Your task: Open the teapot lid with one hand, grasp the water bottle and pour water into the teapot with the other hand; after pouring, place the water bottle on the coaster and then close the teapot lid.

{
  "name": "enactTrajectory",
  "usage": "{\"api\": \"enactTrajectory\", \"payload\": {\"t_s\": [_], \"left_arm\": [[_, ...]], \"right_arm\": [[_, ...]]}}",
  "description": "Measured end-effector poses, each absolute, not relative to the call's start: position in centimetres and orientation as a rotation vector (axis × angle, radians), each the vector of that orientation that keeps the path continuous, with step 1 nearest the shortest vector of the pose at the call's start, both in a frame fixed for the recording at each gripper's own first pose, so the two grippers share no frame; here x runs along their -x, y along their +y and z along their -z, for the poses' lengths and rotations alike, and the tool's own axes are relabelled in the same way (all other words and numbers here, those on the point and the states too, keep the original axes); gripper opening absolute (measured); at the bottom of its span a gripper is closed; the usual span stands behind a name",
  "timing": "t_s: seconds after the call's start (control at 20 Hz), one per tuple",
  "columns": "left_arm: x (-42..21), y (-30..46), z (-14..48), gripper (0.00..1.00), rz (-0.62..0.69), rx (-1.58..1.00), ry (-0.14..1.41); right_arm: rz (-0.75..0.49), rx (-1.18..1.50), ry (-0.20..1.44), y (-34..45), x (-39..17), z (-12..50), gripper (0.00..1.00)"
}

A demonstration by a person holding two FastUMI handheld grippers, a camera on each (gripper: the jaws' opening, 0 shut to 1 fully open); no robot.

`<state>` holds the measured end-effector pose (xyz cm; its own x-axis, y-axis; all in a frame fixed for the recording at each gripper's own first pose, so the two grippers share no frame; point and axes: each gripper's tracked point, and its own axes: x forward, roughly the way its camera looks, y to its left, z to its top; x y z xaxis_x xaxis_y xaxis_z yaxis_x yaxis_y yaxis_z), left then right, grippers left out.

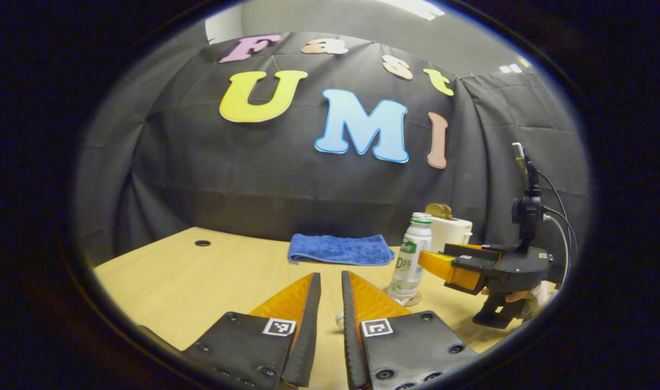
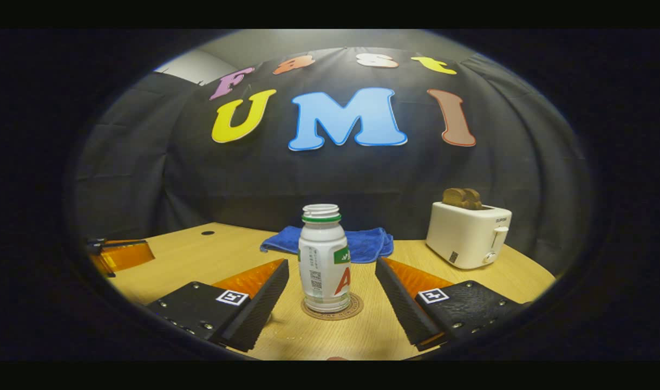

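On my right gripper view I have the right claw (image 2: 330, 295) spread wide, its two fingers standing either side of the water bottle (image 2: 324, 257) with clear gaps, touching nothing. The bottle stands upright on the round coaster (image 2: 353, 309) on the wooden surface (image 2: 200, 254), its cap off and the neck open. Behind it lies a folded blue towel (image 2: 370, 242), and to the far right sits a white toaster (image 2: 468, 233) with brown slices of bread (image 2: 462, 198) sticking up from its slots. At the left edge of that view I catch the tip of the left claw (image 2: 118, 254). On my left gripper view the left claw (image 1: 331, 303) has its fingers close together with only a narrow slot between them, and I see nothing held there; a small white piece shows low in the slot, but I cannot tell what it is. Further right, a hand (image 1: 527, 299) holds the right claw beside the bottle.
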<state>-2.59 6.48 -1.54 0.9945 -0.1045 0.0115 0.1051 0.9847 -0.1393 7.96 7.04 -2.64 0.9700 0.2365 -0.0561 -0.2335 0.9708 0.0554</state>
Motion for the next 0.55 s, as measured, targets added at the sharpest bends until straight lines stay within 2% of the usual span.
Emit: {"api": "enactTrajectory", "payload": {"t_s": [0.3,0.5,0.55], "left_arm": [[6.3,2.8,-1.1,0.28,0.134,0.123,-0.049],[9.0,1.3,0.1,0.30,0.124,0.118,-0.068],[9.4,1.0,0.7,0.28,0.123,0.117,-0.072]], "right_arm": [[-0.174,-0.116,-0.005,5.0,-0.9,-0.9,0.98],[-0.141,-0.097,-0.026,4.4,3.3,0.9,0.98],[-0.132,-0.088,-0.031,4.4,4.0,1.6,0.98]]}}
